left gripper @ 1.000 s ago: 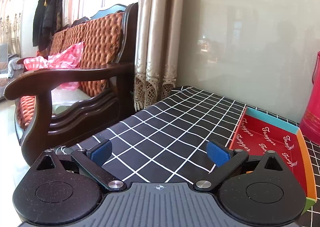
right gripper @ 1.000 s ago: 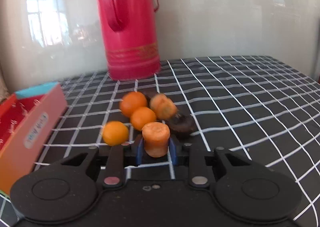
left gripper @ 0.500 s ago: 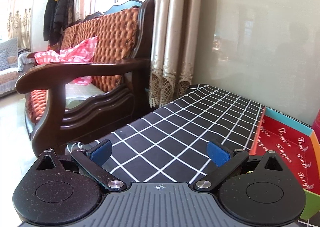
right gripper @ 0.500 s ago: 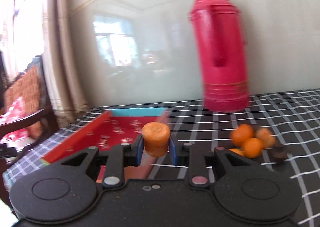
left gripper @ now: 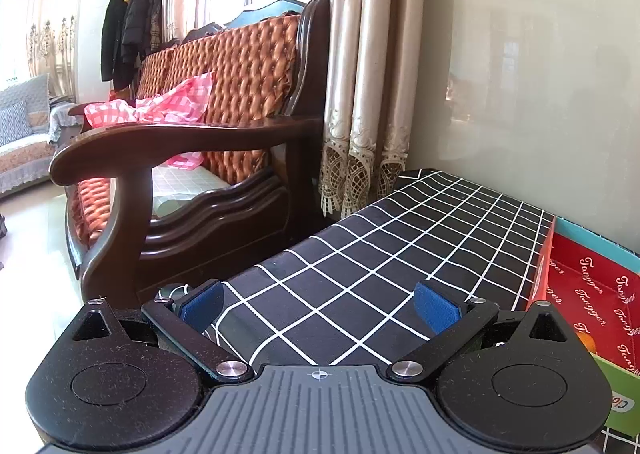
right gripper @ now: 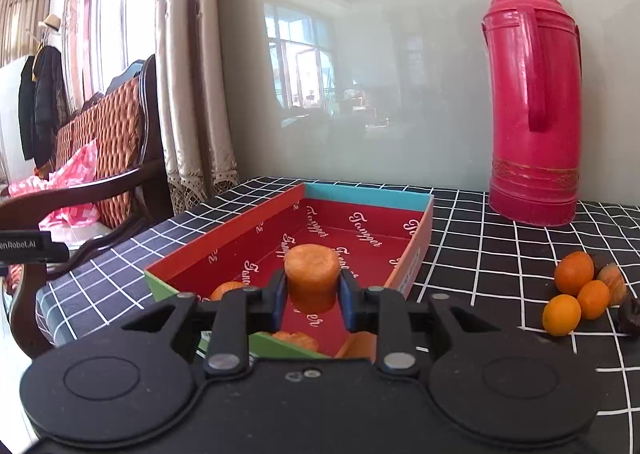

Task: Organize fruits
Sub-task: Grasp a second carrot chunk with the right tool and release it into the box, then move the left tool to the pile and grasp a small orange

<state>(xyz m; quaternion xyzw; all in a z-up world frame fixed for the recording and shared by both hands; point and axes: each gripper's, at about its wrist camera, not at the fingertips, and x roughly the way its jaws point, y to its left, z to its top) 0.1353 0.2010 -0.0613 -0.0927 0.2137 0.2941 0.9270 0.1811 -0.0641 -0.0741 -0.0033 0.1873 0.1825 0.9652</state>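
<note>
Right gripper [right gripper: 312,296] clamped on an orange chunk [right gripper: 311,274], held above the red box [right gripper: 362,190] near the tabletop's left edge. Left gripper [left gripper: 318,304] spread wide, holding nothing, over bare tablecloth [left gripper: 360,266].

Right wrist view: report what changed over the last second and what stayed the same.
The right hand-held gripper swung left, away from the fruit pile, and now holds the orange chunk over the red box, which already has fruit in it. Its grip on the chunk did not change. The left hand-held gripper stayed open and empty, its view drifting left off the box. The red thermos and pile stayed put.
</note>
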